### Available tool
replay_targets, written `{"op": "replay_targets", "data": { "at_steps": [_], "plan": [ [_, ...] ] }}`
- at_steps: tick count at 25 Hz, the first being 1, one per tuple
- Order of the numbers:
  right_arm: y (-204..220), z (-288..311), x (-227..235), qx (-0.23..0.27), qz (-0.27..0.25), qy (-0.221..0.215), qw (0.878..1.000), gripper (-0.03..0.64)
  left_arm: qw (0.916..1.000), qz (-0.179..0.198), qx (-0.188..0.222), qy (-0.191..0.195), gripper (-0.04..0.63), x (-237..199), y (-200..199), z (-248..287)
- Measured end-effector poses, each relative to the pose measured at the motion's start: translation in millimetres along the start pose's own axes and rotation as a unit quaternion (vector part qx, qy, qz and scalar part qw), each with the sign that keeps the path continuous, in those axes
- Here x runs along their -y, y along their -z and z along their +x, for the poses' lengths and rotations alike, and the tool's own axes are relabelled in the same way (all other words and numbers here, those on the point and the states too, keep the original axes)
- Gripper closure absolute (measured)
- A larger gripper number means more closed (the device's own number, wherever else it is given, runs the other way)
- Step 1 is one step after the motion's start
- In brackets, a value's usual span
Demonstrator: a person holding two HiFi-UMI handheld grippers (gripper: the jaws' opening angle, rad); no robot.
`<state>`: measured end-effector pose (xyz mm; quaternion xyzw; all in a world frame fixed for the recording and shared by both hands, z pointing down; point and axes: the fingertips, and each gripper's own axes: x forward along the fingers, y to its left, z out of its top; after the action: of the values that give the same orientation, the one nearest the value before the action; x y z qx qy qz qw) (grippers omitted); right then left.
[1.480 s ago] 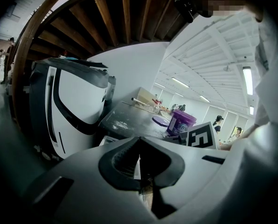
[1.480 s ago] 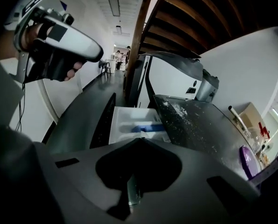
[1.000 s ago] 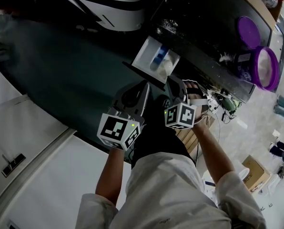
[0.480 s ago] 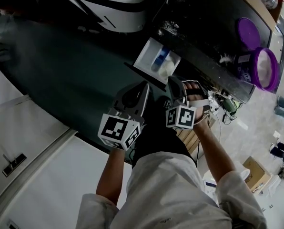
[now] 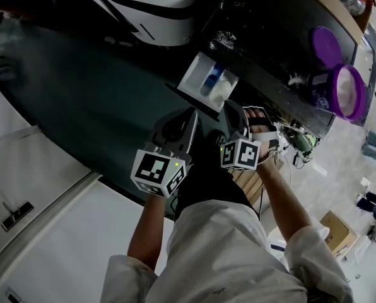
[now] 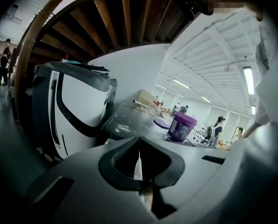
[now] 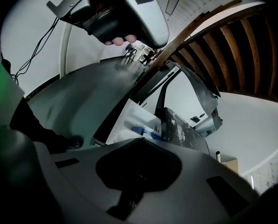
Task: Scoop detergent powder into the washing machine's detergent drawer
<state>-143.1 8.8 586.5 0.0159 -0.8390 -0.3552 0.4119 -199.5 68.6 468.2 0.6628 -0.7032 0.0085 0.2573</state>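
Note:
The washing machine's detergent drawer stands pulled out, white, with a blue insert and white powder in it; it also shows in the right gripper view. A purple detergent tub stands open on the dark machine top at the right, its lid lying beside it. Both appear in the left gripper view, tub and lid. My left gripper is shut and empty, just below the drawer. Beside it, my right gripper is also shut and holds nothing.
A white appliance with black stripes stands left of the drawer on the dark top, which carries spilled powder. A white cabinet front lies at lower left. Boxes sit on the floor at right. People stand far off.

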Motion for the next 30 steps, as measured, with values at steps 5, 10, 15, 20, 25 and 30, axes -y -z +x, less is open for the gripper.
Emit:
{"op": "replay_targets", "data": {
  "at_steps": [5, 10, 15, 20, 25, 30],
  "plan": [
    [-3.2, -7.4, 5.1, 0.004, -0.003, 0.008, 1.000, 0.612, 1.0000, 0.003, 0.004, -0.006, 0.575, 2.9, -4.7, -8.6],
    [-6.8, -15.2, 13.5, 0.010, 0.010, 0.015, 1.000, 0.612, 0.9998, 0.008, 0.012, -0.012, 0.575, 6.1, -10.8, -16.3],
    [-7.8, -27.3, 26.5, 0.021, 0.060, 0.018, 0.998, 0.612, 0.9996, 0.012, 0.021, -0.017, 0.575, 11.8, -16.8, -23.3],
    [-15.6, -43.9, 38.4, 0.043, 0.095, 0.019, 0.994, 0.611, 0.9991, 0.016, 0.031, -0.024, 0.575, 19.6, -23.9, -32.7],
    [-18.1, -59.2, 49.7, 0.075, 0.199, -0.003, 0.977, 0.611, 0.9983, 0.027, 0.042, -0.030, 0.575, 28.9, -33.6, -39.5],
    [-19.1, -78.9, 62.8, 0.105, 0.264, -0.006, 0.959, 0.611, 0.9973, 0.041, 0.054, -0.030, 0.575, 42.5, -45.7, -45.5]
  ]
}}
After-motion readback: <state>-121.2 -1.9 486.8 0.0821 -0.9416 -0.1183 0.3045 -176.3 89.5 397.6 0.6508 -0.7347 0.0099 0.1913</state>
